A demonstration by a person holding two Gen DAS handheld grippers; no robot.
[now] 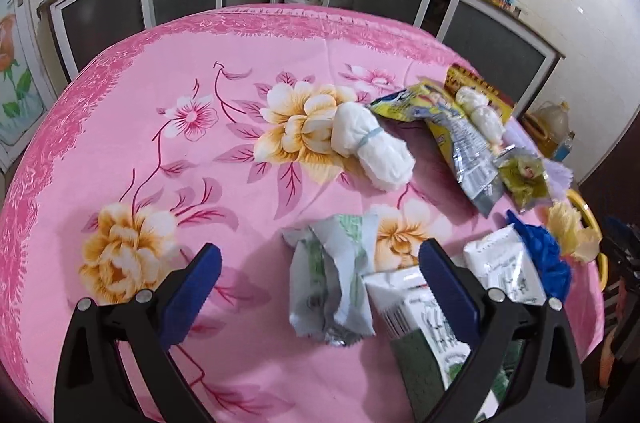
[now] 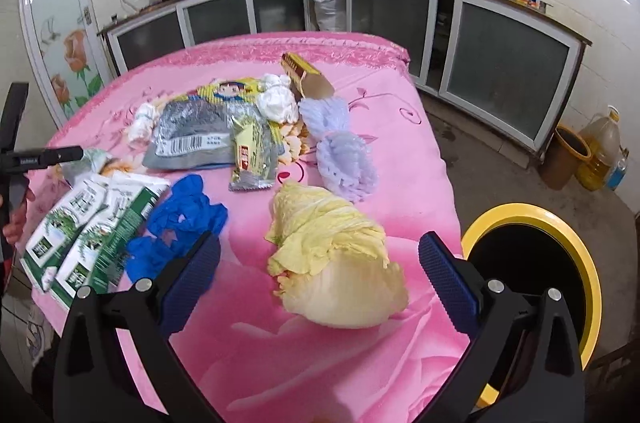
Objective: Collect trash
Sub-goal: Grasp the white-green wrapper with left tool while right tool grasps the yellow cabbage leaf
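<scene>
Trash lies scattered on a pink flowered tablecloth (image 1: 160,71). My left gripper (image 1: 320,249) is open just above the cloth, with a crumpled pale green wrapper (image 1: 332,287) between its fingers, untouched. A white and green carton (image 1: 420,319) lies by its right finger. My right gripper (image 2: 320,239) is open around a yellow cabbage piece (image 2: 336,263), with both pads apart from it. A blue glove (image 2: 176,223) and two cartons (image 2: 88,235) lie to its left. A black bin with a yellow rim (image 2: 584,255) stands off the table's right edge.
Farther back lie a silver packet (image 2: 192,135), a green snack wrapper (image 2: 252,155), white tissue wads (image 2: 276,99), lilac foam nets (image 2: 344,151) and a brown box (image 2: 306,75). A banded white roll (image 1: 372,147) sits mid-table. Kitchen cabinets (image 2: 508,63) line the wall behind.
</scene>
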